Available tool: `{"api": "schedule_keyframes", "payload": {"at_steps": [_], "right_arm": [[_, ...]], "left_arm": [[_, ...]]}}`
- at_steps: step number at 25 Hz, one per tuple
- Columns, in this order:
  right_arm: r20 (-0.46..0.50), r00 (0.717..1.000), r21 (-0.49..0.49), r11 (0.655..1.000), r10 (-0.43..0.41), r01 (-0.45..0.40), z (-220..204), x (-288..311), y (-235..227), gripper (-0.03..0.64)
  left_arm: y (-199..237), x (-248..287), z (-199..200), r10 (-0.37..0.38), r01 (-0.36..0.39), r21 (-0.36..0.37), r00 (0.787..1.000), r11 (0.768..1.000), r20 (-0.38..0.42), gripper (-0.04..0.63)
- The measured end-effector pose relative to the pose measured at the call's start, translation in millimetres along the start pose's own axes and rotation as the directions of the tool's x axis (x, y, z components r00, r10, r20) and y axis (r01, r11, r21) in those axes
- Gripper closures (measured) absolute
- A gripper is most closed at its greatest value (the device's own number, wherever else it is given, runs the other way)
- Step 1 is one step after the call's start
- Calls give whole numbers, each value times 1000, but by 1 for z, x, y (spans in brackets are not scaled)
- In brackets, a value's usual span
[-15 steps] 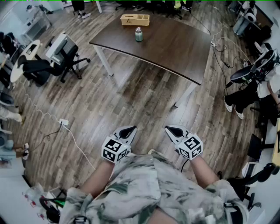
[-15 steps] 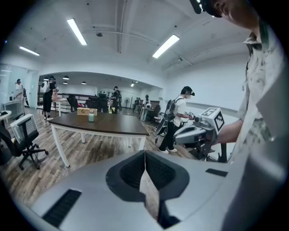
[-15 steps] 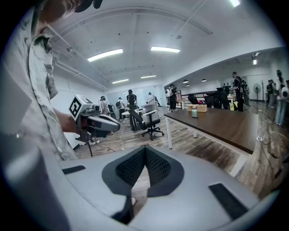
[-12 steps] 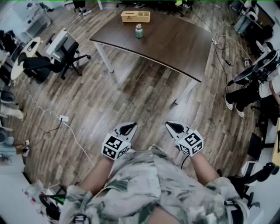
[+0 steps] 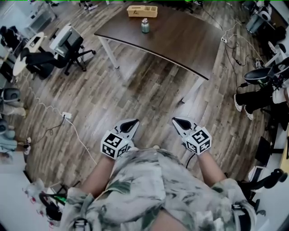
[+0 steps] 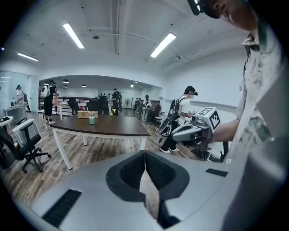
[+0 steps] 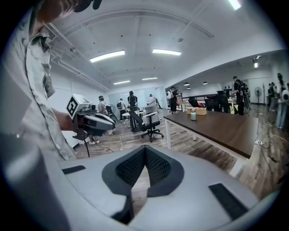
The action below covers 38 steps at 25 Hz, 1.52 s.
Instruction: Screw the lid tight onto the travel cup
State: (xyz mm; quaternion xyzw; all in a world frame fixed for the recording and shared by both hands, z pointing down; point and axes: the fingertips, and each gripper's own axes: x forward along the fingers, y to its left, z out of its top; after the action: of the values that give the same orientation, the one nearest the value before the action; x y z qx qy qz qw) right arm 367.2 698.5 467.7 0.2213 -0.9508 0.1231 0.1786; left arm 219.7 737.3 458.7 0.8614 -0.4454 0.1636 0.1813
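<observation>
Way over at the far side of the dark brown table [image 5: 180, 43], near its back edge, stands the travel cup [image 5: 145, 25]. It's a small greenish thing with a paler, silvery lid on top, sitting upright. It's too small from here to tell if the lid is screwed down or just resting. Right behind it sits a light wooden box [image 5: 142, 11], close by but not touching as far as I can see

Both tongs are nowhere near it. The left gripper [image 5: 135, 121] and right gripper [image 5: 174, 119] are held low in front of the person's waist, side by side with a gap between them, tips pointing toward the table and angled a bit down. Each one's own view shows the jaws pressed together at the tips with nothing in them

Room-wise, there's a big open stretch of wood floor [image 5: 149, 90] between the person and the table's near edge, which curves and sits on white legs. The tabletop around the cup is bare. Off to the left are office chairs [image 5: 67, 47] and a white cable [image 5: 76, 140] trailing across the floor. To the right there are more cables near the table corner, plus a seated person's legs [image 5: 248, 97] just past it
</observation>
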Motion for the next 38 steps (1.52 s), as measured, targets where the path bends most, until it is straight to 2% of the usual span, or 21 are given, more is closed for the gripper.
{"api": "schedule_keyframes", "payload": {"at_steps": [8, 10, 12, 14, 15, 18, 27, 38], "right_arm": [[43, 998, -25, 999, 40, -39, 2, -6, 3, 582], [61, 997, -37, 999, 41, -39, 4, -5, 0, 472], [71, 997, -41, 999, 31, -28, 5, 0, -6, 433], [77, 997, -43, 999, 13, -9, 5, 7, -12, 394], [82, 997, -40, 999, 5, -2, 6, 11, -15, 370], [87, 996, -25, 999, -18, 21, 11, 27, -24, 366], [25, 997, -16, 997, -72, 72, 42, 109, -60, 359], [4, 992, -17, 991, -129, 129, 125, 254, -88, 376]], "left_arm": [[1, -1, 3, 48, -48, -3, 999, 999, 14, 568], [6, 0, 4, 68, -67, -13, 997, 998, 23, 563], [12, 2, 4, 76, -75, -25, 997, 997, 32, 533], [18, 4, 1, 75, -73, -37, 997, 997, 32, 429], [22, 5, 0, 77, -76, -42, 997, 996, 32, 417], [43, 8, 1, 85, -83, -56, 996, 995, 37, 417], [144, 37, 22, 55, -51, -63, 997, 997, 63, 417], [310, 45, 61, -1, 1, -4, 998, 1000, 60, 417]]}}
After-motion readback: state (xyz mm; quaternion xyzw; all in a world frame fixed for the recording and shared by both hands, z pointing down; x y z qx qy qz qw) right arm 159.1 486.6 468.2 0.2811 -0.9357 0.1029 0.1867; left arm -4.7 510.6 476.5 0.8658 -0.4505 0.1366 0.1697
